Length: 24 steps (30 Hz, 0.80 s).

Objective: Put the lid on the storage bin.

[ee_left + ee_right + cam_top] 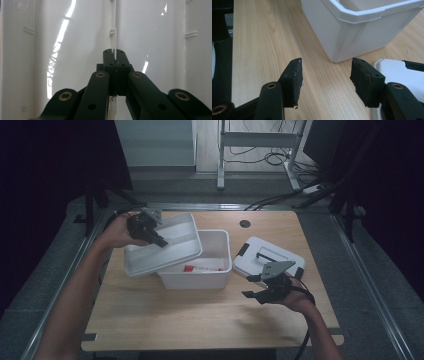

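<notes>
The left claw (115, 58) is pinched on the thin centre rib of a white tray (172, 251), held tilted over the bin's (216, 272) left rim. The right claw (256, 286) is spread and empty over bare bench (200, 315), near the lid (267, 255) at the right edge. A red-and-white item (200, 268) in the bin is partly hidden.

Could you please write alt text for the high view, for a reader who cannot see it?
A person's left gripper holds a white inner tray tilted over an open white storage box on a wooden table. The right gripper, jaws open, hovers beside the box's lid, which lies flat at the right.
</notes>
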Each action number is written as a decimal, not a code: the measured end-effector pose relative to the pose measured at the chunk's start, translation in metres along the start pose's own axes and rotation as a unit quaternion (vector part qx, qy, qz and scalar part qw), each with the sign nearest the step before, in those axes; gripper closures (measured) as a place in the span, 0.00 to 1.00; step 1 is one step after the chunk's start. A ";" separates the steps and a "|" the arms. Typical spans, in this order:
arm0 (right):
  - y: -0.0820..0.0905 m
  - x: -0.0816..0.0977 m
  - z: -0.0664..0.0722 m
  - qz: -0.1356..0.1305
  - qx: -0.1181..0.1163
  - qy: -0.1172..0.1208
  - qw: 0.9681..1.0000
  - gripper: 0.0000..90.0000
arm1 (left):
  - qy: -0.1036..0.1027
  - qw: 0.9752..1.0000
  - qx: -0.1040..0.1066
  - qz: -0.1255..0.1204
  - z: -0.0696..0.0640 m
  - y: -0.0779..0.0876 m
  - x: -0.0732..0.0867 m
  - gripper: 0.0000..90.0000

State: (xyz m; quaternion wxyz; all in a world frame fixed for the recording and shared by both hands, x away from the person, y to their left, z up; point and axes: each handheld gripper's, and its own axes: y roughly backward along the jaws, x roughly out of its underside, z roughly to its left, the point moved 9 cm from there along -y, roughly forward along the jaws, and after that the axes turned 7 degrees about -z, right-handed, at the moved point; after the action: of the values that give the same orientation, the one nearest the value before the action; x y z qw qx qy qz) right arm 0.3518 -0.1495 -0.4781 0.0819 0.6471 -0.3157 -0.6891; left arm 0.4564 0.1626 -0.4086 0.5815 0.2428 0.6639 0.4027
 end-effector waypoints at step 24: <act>-0.001 0.005 0.000 0.002 -0.001 -0.003 1.000 0.47 | -0.026 0.999 0.017 0.012 -0.004 -0.027 -0.027 1.00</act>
State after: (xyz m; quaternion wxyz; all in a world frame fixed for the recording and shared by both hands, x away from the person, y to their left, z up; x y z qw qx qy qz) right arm 0.3516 -0.1511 -0.4828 0.0828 0.6442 -0.3167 -0.6913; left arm 0.4622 0.1249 -0.4150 0.5896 0.2704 0.6523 0.3920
